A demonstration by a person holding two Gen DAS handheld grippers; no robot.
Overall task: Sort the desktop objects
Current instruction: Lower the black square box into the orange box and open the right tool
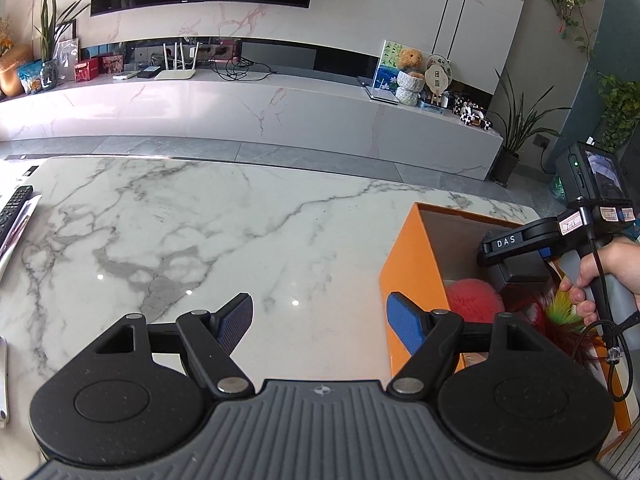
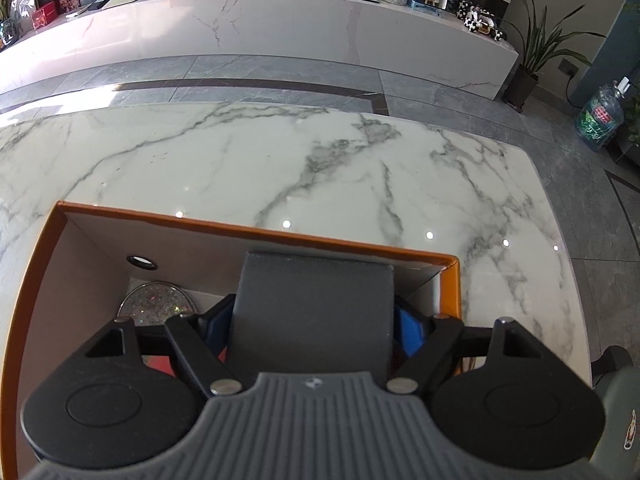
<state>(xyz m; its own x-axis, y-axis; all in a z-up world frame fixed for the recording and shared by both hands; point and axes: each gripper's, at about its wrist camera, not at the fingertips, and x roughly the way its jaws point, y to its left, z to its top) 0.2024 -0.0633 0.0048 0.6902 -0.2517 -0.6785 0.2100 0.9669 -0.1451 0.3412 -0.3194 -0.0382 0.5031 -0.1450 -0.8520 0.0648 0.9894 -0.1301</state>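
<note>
An open orange box (image 2: 240,228) stands on the white marble table (image 2: 280,160). My right gripper (image 2: 314,320) hangs over the box, its blue pads lying against the sides of a dark grey case (image 2: 312,304), which is upright between them. The left wrist view shows that case (image 1: 520,272) under the right tool, inside the box (image 1: 404,264). A red fluffy ball (image 1: 474,300), a bright feathered thing (image 1: 560,312) and a glittery round disc (image 2: 154,304) lie in the box. My left gripper (image 1: 320,320) is open over bare marble, just left of the box, with nothing between its fingers.
A black remote (image 1: 14,208) and some papers lie at the table's far left edge. A hand (image 1: 600,276) holds the right tool, its cable hanging down. Beyond the table are grey floor tiles, a long marble TV bench (image 1: 240,108) and potted plants.
</note>
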